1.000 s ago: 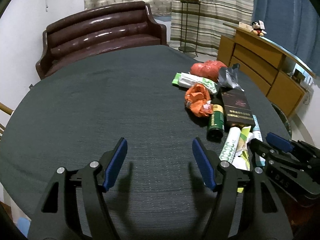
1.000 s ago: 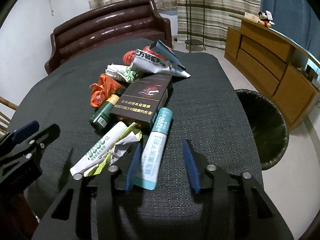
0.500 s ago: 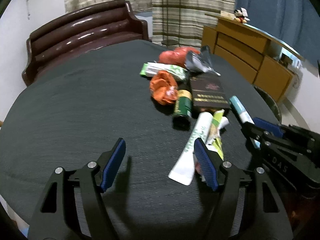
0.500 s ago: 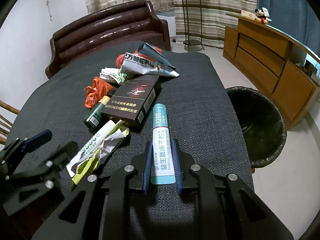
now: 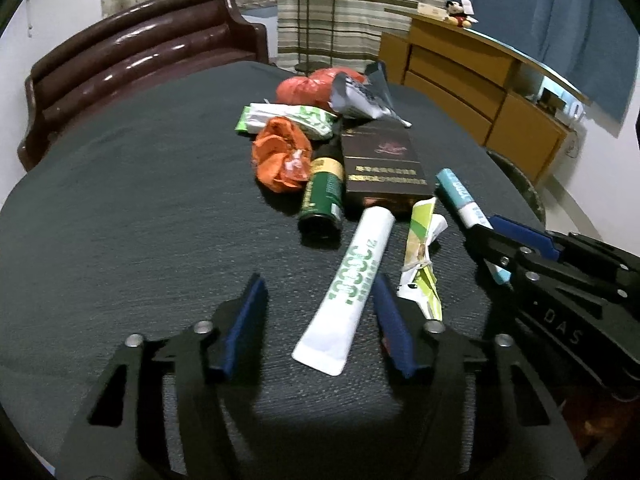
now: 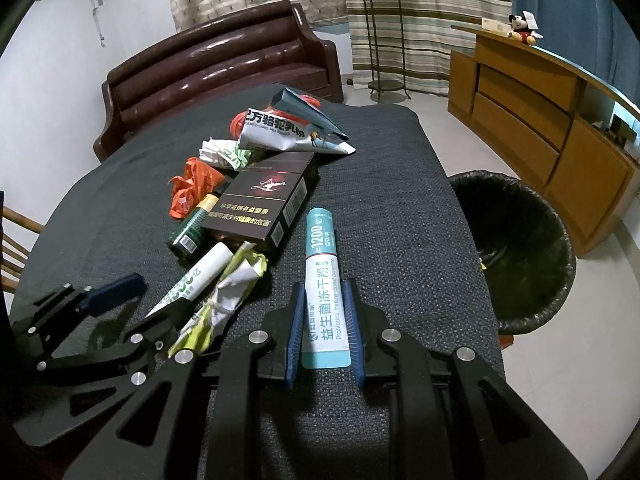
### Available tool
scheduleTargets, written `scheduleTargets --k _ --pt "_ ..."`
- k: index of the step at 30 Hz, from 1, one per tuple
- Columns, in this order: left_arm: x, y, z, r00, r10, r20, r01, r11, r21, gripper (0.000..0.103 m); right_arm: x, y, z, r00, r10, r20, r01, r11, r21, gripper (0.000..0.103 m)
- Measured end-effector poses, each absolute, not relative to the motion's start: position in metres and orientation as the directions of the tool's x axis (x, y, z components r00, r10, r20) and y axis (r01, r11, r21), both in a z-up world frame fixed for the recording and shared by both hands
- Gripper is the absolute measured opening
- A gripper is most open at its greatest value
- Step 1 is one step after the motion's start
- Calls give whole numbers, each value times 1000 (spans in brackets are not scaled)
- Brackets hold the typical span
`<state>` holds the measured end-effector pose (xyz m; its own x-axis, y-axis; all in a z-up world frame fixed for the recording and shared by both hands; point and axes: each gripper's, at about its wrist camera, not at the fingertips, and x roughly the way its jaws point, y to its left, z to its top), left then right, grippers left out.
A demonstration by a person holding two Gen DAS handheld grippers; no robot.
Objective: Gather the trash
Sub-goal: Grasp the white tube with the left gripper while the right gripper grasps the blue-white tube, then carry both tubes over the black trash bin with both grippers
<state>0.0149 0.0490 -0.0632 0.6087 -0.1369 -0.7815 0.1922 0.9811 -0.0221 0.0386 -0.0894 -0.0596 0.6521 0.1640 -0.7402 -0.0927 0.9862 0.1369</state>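
Observation:
Trash lies on a dark table. My right gripper is shut on a teal-and-white probiotics sachet, also seen in the left wrist view. My left gripper is open, its jaws either side of the near end of a white-and-green tube sachet. A crumpled yellow-green wrapper lies just right of it. Beyond lie a green bottle, a dark carton, an orange bag and a printed foil pouch.
A bin lined with a black bag stands on the floor right of the table. A brown sofa is behind the table, a wooden sideboard at the right. The right gripper body sits close to my left gripper.
My right gripper closed on the teal sachet. My left gripper moved right and forward, so the white-and-green tube now lies between its open jaws.

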Motion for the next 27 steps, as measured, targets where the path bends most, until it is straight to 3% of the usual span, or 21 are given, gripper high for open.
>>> scheduleTargets --k 6,27 --pt "12 36 -62 610 -175 -773 266 964 -8 22 39 -89 -60 654 169 -738 -96 985 141 21" --pt "-10 47 -29 703 -205 -681 213 974 -74 17 34 -104 -48 699 156 -697 -80 987 140 21"
